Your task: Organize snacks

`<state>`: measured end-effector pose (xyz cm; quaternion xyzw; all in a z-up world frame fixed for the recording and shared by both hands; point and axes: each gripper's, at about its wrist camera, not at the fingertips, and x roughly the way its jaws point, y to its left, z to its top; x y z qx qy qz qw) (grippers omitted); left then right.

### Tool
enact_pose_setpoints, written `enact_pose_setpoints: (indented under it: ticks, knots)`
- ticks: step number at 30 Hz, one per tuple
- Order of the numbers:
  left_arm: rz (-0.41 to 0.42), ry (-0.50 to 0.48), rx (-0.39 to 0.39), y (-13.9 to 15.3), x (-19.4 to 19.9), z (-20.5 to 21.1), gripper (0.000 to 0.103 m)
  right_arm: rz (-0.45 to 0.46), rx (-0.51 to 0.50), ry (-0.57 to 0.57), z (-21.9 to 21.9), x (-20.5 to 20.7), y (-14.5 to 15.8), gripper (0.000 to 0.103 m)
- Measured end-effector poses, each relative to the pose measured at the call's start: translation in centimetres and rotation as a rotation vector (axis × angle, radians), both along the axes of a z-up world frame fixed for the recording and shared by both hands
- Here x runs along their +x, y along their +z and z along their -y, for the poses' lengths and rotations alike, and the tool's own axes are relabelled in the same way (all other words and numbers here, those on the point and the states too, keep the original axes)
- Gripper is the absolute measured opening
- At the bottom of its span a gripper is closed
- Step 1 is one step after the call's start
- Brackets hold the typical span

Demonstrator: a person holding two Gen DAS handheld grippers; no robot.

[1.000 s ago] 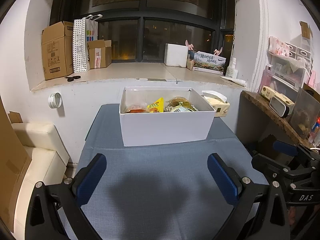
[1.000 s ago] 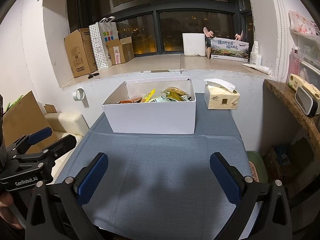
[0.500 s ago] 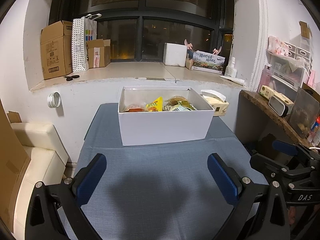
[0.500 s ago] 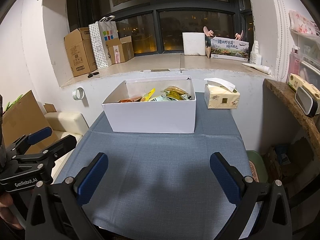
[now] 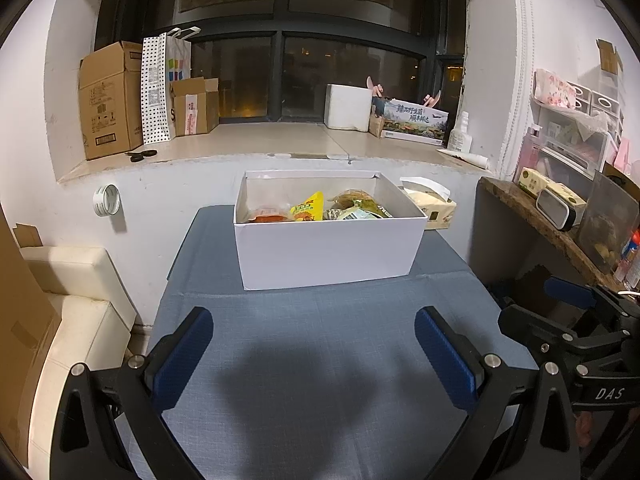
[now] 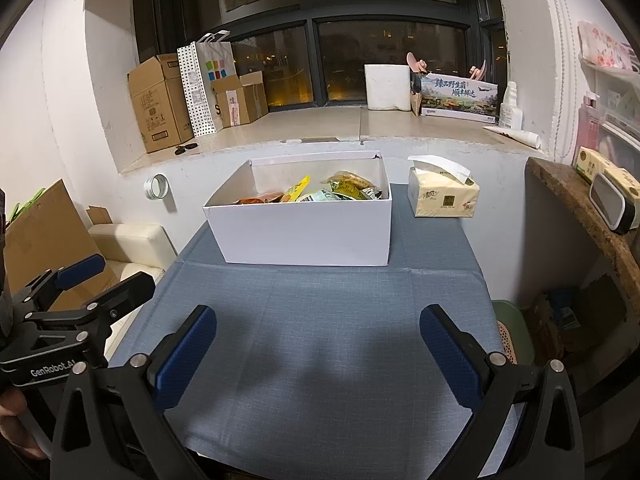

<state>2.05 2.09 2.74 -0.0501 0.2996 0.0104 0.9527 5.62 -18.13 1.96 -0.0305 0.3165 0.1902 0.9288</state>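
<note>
A white open box (image 5: 328,252) (image 6: 304,236) stands at the far end of the blue-grey table (image 5: 312,352) (image 6: 320,320). Several snack packets lie inside it: a yellow one (image 5: 308,210) (image 6: 298,189), an orange-red one (image 5: 266,216) and green ones (image 5: 360,210) (image 6: 344,192). My left gripper (image 5: 314,346) hovers open over the near part of the table, nothing between its blue pads. My right gripper (image 6: 318,344) is likewise open and empty, well short of the box. Each gripper shows at the edge of the other's view.
A tissue box (image 6: 442,196) sits right of the white box. A cream seat (image 5: 76,292) is left of the table, a wooden shelf (image 5: 540,224) right of it. Cardboard boxes (image 5: 108,100) and a paper bag (image 6: 206,84) line the window sill behind.
The left gripper's view has shifted slightly, with the box a touch further left and higher in frame. The right gripper has stayed put. Both remain open.
</note>
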Motion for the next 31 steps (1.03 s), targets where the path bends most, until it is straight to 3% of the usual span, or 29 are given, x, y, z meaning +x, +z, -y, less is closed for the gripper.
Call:
enact_pose_setpoints:
  ticks: [31]
  knots:
    - [0.009,0.009,0.001,-0.09,-0.41,-0.07,0.103,-0.008,-0.002,0.006,-0.23,-0.09,-0.16,0.103]
